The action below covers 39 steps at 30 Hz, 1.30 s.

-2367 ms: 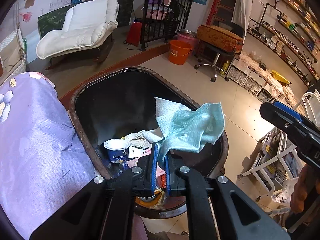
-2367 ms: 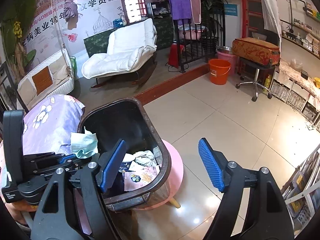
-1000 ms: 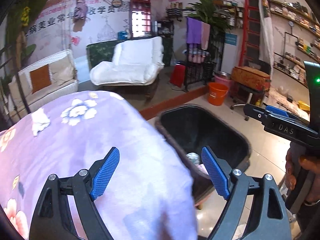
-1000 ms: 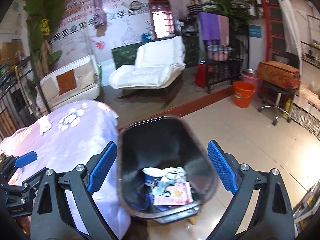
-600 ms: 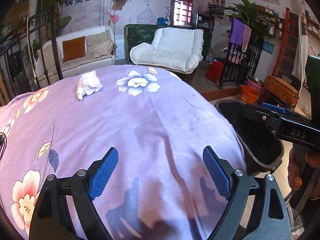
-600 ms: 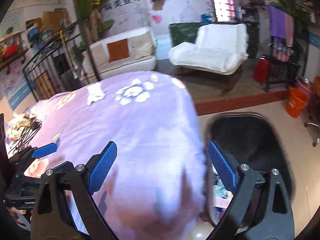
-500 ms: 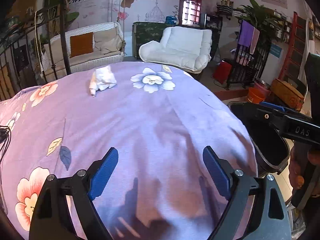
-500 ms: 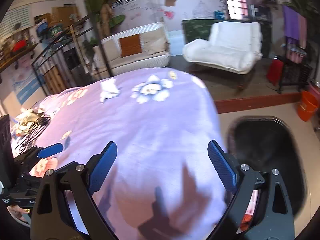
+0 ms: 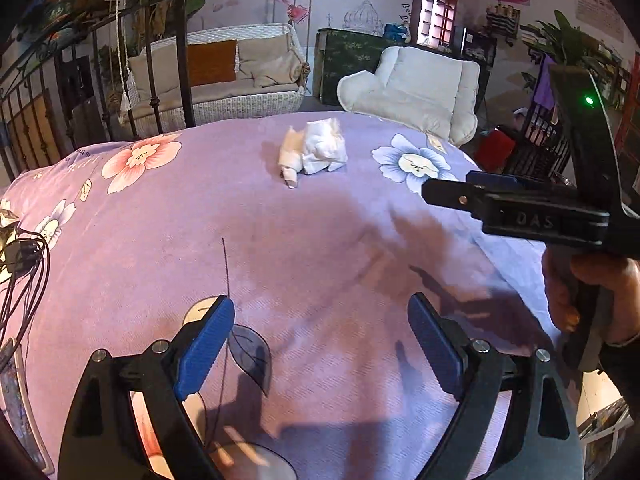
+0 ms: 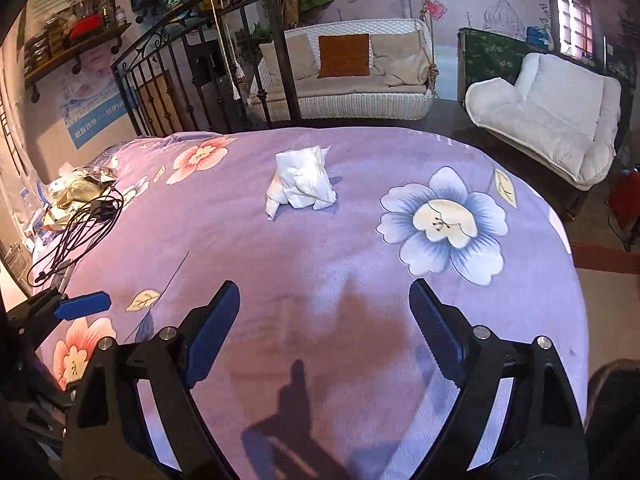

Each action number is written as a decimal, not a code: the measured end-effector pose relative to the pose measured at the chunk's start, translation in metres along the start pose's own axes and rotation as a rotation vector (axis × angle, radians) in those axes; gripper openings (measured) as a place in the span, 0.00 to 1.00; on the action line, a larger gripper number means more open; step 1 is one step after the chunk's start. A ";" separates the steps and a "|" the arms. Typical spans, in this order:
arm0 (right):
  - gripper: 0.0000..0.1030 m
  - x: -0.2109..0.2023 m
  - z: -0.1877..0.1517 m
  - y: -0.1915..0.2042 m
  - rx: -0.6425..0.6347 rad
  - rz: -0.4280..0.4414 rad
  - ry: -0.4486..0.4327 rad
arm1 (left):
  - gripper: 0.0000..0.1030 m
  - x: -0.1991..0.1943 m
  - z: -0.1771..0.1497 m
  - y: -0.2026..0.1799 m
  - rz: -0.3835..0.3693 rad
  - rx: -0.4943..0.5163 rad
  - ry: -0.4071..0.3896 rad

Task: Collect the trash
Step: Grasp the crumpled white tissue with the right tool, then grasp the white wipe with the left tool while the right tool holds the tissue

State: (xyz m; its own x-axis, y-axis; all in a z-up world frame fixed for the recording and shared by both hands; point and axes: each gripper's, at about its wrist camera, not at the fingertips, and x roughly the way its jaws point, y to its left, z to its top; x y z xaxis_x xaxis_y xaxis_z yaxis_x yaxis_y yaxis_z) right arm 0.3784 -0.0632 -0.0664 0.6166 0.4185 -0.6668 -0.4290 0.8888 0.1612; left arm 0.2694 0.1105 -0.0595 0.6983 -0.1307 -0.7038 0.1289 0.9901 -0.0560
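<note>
A crumpled white tissue (image 9: 314,150) lies on the purple flowered bedspread (image 9: 304,248), far ahead of both grippers; it also shows in the right wrist view as a white tissue (image 10: 300,186). My left gripper (image 9: 318,342) hangs open over the spread with nothing between its blue pads. My right gripper (image 10: 324,326) has its jaws wide and closing a little, with nothing between them. The right gripper's body, held by a hand (image 9: 596,292), juts in from the right of the left wrist view. The trash bin is out of view.
Black cables (image 10: 76,228) and crumpled wrappers (image 10: 78,186) lie at the bed's left side. A black iron bed frame (image 10: 188,80), a white wicker sofa (image 10: 348,80) and a white lounge chair (image 10: 560,120) stand beyond the bed.
Both grippers have swung left, away from the black bin, to over the bed. The bin has left both views and the white tissue has come nearer and more central.
</note>
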 end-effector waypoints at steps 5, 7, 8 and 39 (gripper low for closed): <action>0.74 0.054 0.037 0.001 -0.003 0.032 0.046 | 0.85 0.015 0.015 0.011 0.001 0.008 0.009; 0.73 0.073 0.049 0.001 -0.013 0.029 0.050 | 0.85 0.021 0.020 0.017 -0.003 0.002 0.021; 0.72 0.080 0.055 0.000 -0.019 0.029 0.051 | 0.85 0.023 0.022 0.019 -0.005 -0.002 0.025; 0.10 0.020 0.032 -0.018 -0.021 0.082 0.045 | 0.75 0.116 0.103 0.007 0.006 0.039 0.064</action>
State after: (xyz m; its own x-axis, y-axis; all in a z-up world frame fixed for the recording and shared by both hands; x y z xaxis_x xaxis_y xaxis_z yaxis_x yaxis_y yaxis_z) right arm 0.4195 -0.0654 -0.0593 0.5489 0.4806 -0.6839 -0.4909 0.8476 0.2017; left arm 0.4236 0.0973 -0.0685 0.6532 -0.1198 -0.7476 0.1526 0.9880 -0.0250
